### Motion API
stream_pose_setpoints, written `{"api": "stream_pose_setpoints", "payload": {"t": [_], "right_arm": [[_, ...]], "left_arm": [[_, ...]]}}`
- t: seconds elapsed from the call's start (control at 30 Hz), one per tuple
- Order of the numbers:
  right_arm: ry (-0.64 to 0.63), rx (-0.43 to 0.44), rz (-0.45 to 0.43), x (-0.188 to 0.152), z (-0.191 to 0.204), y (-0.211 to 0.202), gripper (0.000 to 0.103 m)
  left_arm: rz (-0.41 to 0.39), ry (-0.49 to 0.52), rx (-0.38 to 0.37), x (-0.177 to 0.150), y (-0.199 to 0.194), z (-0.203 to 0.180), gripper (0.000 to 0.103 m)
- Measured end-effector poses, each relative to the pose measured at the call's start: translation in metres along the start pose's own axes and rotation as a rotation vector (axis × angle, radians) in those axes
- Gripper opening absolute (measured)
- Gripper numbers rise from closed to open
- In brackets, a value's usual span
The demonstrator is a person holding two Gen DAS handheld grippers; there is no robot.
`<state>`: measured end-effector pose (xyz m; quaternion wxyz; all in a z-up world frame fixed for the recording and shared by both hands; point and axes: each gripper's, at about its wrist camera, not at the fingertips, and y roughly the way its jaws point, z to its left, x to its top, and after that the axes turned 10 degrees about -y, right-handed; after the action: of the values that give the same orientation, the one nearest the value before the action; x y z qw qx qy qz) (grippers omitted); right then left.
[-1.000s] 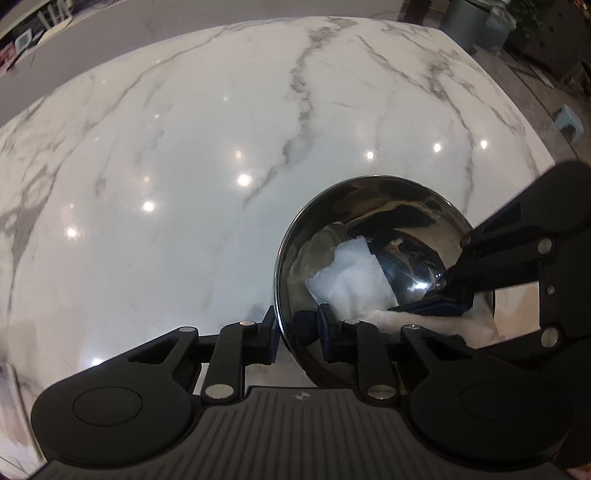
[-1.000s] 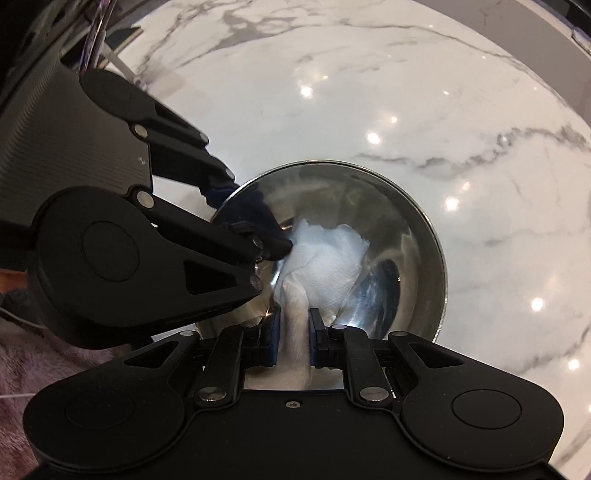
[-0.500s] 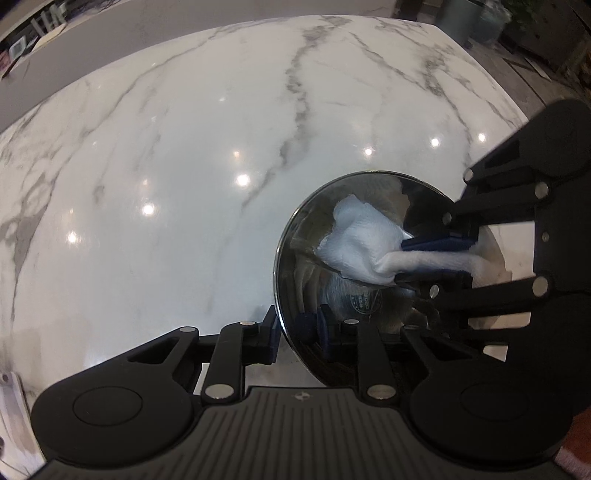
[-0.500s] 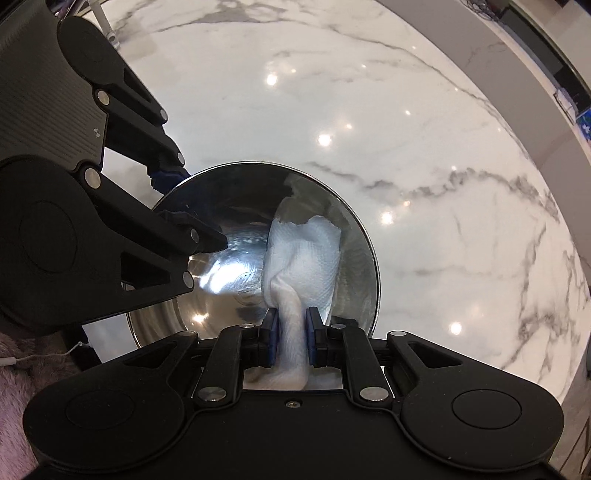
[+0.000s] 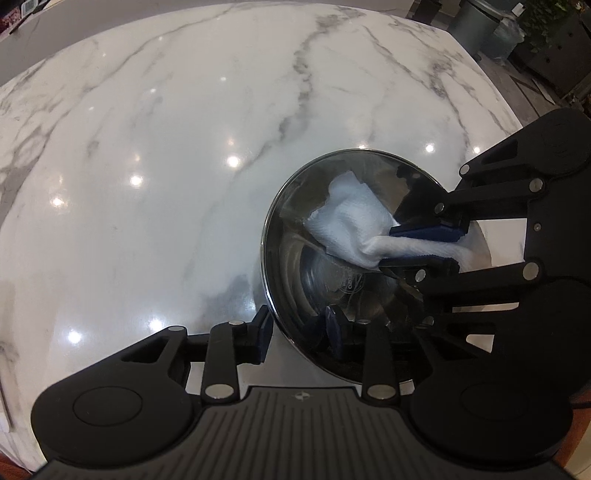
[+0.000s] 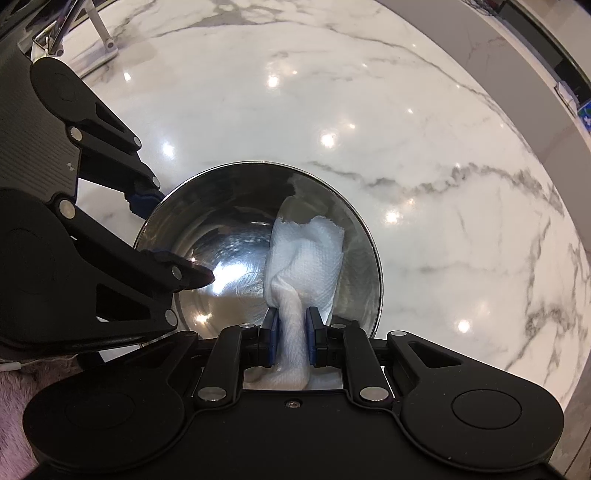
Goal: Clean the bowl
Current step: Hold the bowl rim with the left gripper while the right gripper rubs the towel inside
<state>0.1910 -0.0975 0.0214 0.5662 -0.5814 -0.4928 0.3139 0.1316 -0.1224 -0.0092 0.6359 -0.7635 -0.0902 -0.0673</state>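
A shiny steel bowl [image 5: 291, 236] sits on the white marble table [image 5: 166, 166]; it also shows in the right wrist view [image 6: 221, 229]. My left gripper [image 5: 295, 334] is shut on the bowl's near rim, one finger outside and one inside. My right gripper [image 6: 291, 326] is shut on a white paper towel [image 6: 304, 254], whose loose end presses against the bowl's inner wall on the right. In the left wrist view the towel [image 5: 351, 218] lies across the bowl's far inner side, held by the right gripper [image 5: 424, 245].
A metal stand [image 6: 99, 40] is at the table's far left in the right wrist view. The table edge and a grey bin [image 5: 476, 26] show at the upper right of the left wrist view. A grey counter [image 6: 498, 74] runs behind the table.
My right gripper has swept the towel from the bowl's bottom up and round along the inner wall. The left gripper has kept its hold on the rim.
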Motion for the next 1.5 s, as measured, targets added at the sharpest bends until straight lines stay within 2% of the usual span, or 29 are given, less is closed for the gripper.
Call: {"api": "stream_pose_setpoints", "payload": {"t": [0.03, 0.1, 0.37, 0.57, 0.67, 0.83, 0.9, 0.97, 1.03, 1.17, 1.23, 1.3, 1.4, 1.5], "right_arm": [[0.001, 0.000, 0.000, 0.000, 0.001, 0.000, 0.013], [0.003, -0.001, -0.001, -0.001, 0.002, -0.001, 0.013], [0.020, 0.018, 0.000, -0.005, 0.019, -0.010, 0.014], [0.069, 0.177, -0.054, -0.005, 0.026, -0.012, 0.014], [0.068, 0.204, -0.061, -0.003, 0.032, -0.012, 0.014], [0.030, 0.142, -0.019, 0.000, 0.036, -0.012, 0.013], [0.003, 0.082, 0.006, 0.001, 0.037, -0.012, 0.013], [-0.024, 0.011, 0.019, 0.002, 0.040, -0.013, 0.013], [-0.027, -0.006, 0.018, 0.003, 0.043, -0.014, 0.013], [-0.029, -0.011, 0.018, 0.004, 0.050, -0.015, 0.013], [-0.024, -0.005, 0.016, 0.005, 0.053, -0.015, 0.013], [-0.016, 0.002, 0.013, 0.005, 0.055, -0.016, 0.013], [-0.006, 0.010, 0.011, 0.006, 0.059, -0.017, 0.013], [-0.002, 0.013, 0.007, 0.007, 0.065, -0.018, 0.013]], "left_arm": [[-0.007, 0.009, 0.007, -0.001, -0.001, -0.003, 0.022], [-0.019, 0.015, 0.021, 0.001, 0.002, -0.008, 0.020], [-0.030, 0.054, 0.037, 0.020, 0.019, -0.037, 0.016], [-0.034, 0.088, 0.062, 0.035, 0.030, -0.046, 0.015], [-0.037, 0.113, 0.081, 0.040, 0.036, -0.051, 0.015], [-0.036, 0.143, 0.087, 0.043, 0.039, -0.041, 0.015], [-0.035, 0.149, 0.085, 0.034, 0.017, -0.012, 0.015], [-0.036, 0.151, 0.082, 0.030, 0.009, -0.004, 0.015], [-0.038, 0.147, 0.081, 0.025, -0.003, 0.008, 0.015], [-0.039, 0.109, 0.078, 0.011, -0.029, 0.034, 0.016], [-0.031, 0.083, 0.072, 0.004, -0.042, 0.049, 0.020], [-0.001, 0.041, 0.035, 0.002, -0.041, 0.054, 0.026], [0.022, 0.016, 0.002, -0.007, -0.049, 0.066, 0.027], [0.021, 0.028, 0.002, -0.009, -0.050, 0.064, 0.026]]}}
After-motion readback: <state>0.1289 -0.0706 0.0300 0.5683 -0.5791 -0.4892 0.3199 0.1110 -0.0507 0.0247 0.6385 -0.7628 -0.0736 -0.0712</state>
